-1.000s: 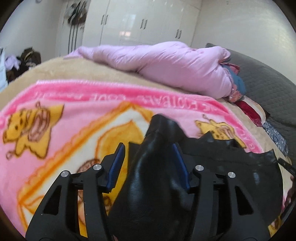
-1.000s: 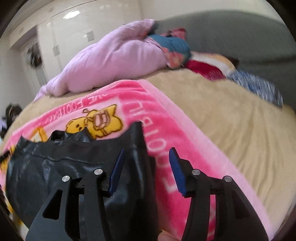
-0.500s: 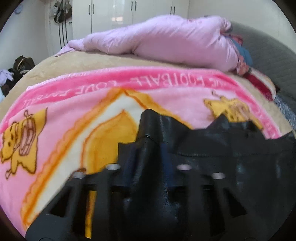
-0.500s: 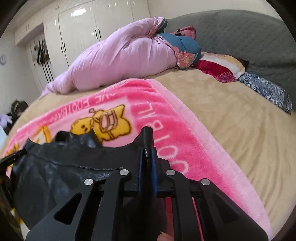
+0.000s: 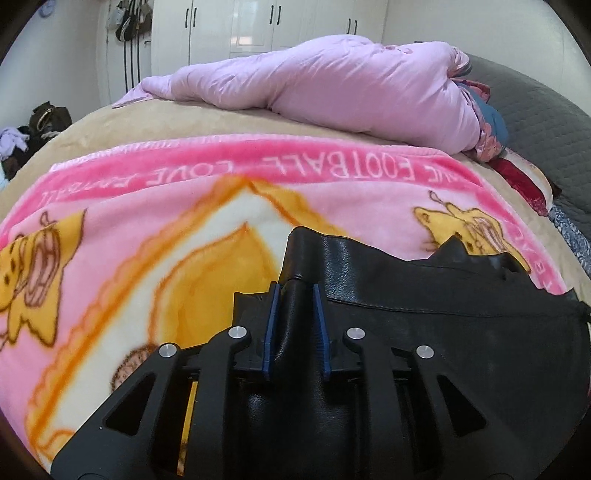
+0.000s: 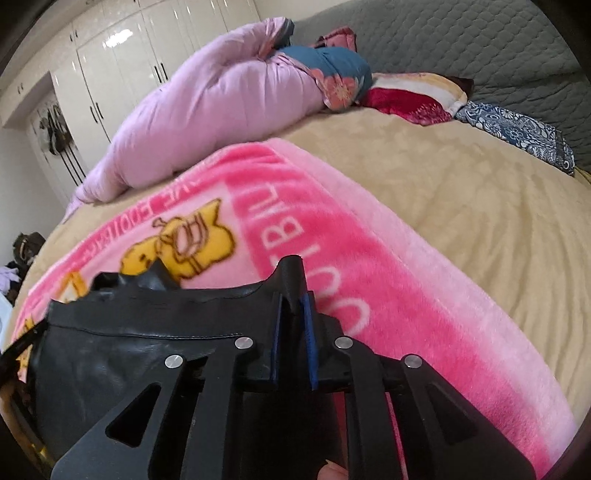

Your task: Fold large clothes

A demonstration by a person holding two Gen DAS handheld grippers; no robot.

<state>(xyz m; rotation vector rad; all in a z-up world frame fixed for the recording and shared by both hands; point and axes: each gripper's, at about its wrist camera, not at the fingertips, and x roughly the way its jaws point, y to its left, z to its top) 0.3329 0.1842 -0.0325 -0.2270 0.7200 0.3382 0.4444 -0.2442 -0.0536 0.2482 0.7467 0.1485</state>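
Claws are both pinching one black leather garment (image 5: 424,291). The left gripper (image 5: 294,295) is squeezing a bunched corner of it between its two blue pads (image 5: 272,325). The right gripper (image 6: 293,302) is squeezing the other corner, and its blue pads are nearly touching with the thin fold caught between them. Each corner is poking up past the fingertips.

Most of the garment is hiding under the black claw frames, so its full shape is hard to tell. A bit of a fingertip (image 6: 330,472) is peeking in at the bottom of the right view; the hands are otherwise out of sight.

Both claws are pointing forward, low over the bed, and the garment is stretching between them over one pink cartoon blanket (image 5: 147,206). The blanket is lying on a tan bedspread (image 6: 480,192). Farther back, one puffy lilac quilt (image 5: 332,85) is lying in a heap. Beside it are a few pillows (image 6: 406,96), partly covered. White wardrobe doors (image 5: 258,22) are standing behind.
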